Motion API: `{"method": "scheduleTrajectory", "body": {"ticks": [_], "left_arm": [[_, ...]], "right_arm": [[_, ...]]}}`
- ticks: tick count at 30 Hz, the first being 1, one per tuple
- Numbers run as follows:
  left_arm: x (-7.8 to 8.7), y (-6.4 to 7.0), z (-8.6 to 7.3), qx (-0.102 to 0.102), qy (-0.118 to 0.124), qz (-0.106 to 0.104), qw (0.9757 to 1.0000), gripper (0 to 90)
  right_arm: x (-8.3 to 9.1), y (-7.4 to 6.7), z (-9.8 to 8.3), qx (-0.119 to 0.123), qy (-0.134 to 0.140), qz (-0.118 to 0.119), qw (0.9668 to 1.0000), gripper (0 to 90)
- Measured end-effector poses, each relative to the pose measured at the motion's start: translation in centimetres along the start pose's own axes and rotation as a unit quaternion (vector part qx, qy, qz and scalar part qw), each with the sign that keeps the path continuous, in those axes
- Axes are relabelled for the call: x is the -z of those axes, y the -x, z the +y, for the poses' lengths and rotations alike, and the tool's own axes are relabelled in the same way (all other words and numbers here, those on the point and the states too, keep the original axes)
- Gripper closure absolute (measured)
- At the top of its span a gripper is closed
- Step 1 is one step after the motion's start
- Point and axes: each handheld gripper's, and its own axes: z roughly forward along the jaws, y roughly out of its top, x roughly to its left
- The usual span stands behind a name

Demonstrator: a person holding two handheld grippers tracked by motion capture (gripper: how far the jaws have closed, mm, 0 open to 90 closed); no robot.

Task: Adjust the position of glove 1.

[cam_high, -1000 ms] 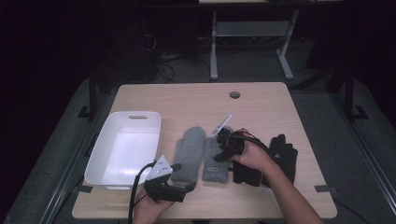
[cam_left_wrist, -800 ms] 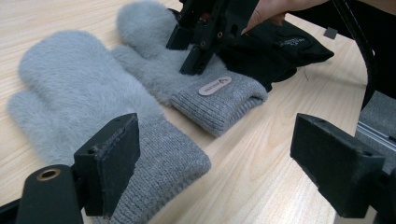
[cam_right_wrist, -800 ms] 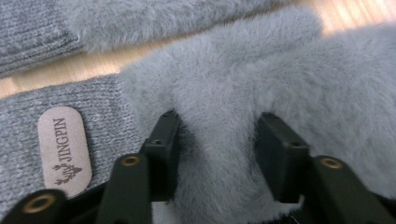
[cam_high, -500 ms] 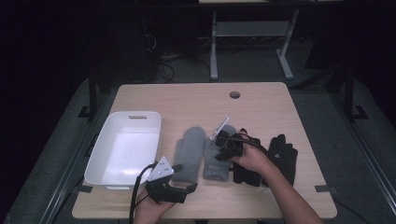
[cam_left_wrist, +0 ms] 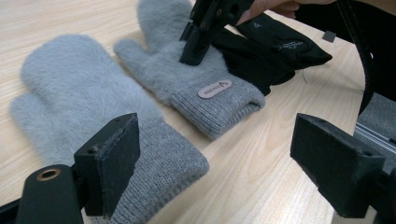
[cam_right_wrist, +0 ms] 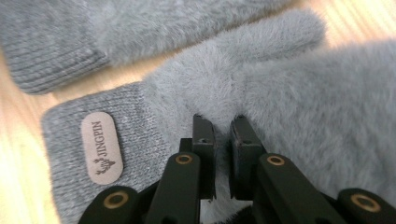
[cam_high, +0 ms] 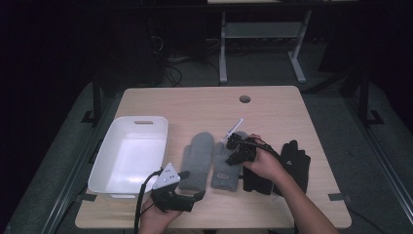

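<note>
Two fuzzy grey mittens lie side by side on the wooden table, cuffs toward me: the left mitten (cam_high: 197, 161) (cam_left_wrist: 88, 112) and the right mitten (cam_high: 225, 170) (cam_left_wrist: 205, 84) (cam_right_wrist: 289, 93) with a tan label (cam_right_wrist: 102, 147). My right gripper (cam_high: 231, 157) (cam_left_wrist: 191, 56) (cam_right_wrist: 223, 123) points down onto the right mitten. Its jaws have just been closing and now pinch a tuft of its pile between them. My left gripper (cam_high: 192, 185) (cam_left_wrist: 215, 163) stands open near the front edge, just off the left mitten's cuff, with nothing between its jaws.
A white tray (cam_high: 141, 119) stands at the left of the table. Black gloves (cam_high: 294, 161) (cam_left_wrist: 275, 44) lie right of the mittens, partly under the right hand. A cable hole (cam_high: 245, 99) sits at the table's back.
The right gripper's jaws have closed onto the right mitten's pile. The left gripper has stayed where it was.
</note>
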Motion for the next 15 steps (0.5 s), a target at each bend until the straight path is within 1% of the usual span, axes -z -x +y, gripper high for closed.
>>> {"method": "scheduleTrajectory", "body": {"ticks": [2,3,7,9,10,12,15], "left_arm": [[0.0,0.0,0.0,0.000,0.000,0.000,1.0000,15.8],[0.0,0.0,0.0,0.000,0.000,0.001,1.0000,15.8],[0.2,0.0,0.1,-0.001,0.003,0.002,1.0000,15.8],[0.2,0.0,0.1,-0.001,0.004,0.003,1.0000,15.8],[0.2,0.0,0.1,0.000,0.005,0.004,1.0000,15.8],[0.2,0.0,0.1,-0.003,0.005,0.005,1.0000,15.8],[0.4,0.1,0.1,-0.002,0.005,0.007,1.0000,15.8]], "right_arm": [[0.4,-0.1,0.0,0.002,0.003,-0.003,1.0000,83.7],[0.7,-0.1,0.0,-0.002,0.005,-0.002,1.0000,83.8],[1.6,-0.1,0.0,-0.005,0.015,-0.007,0.9999,84.3],[2.2,-0.2,0.0,-0.007,0.023,-0.007,0.9997,84.5],[2.5,-0.2,0.1,-0.004,0.028,-0.005,0.9996,84.6],[3.1,-0.3,0.2,-0.007,0.034,-0.005,0.9994,84.7],[3.8,-0.7,0.5,-0.003,0.038,-0.006,0.9992,84.9]]}}
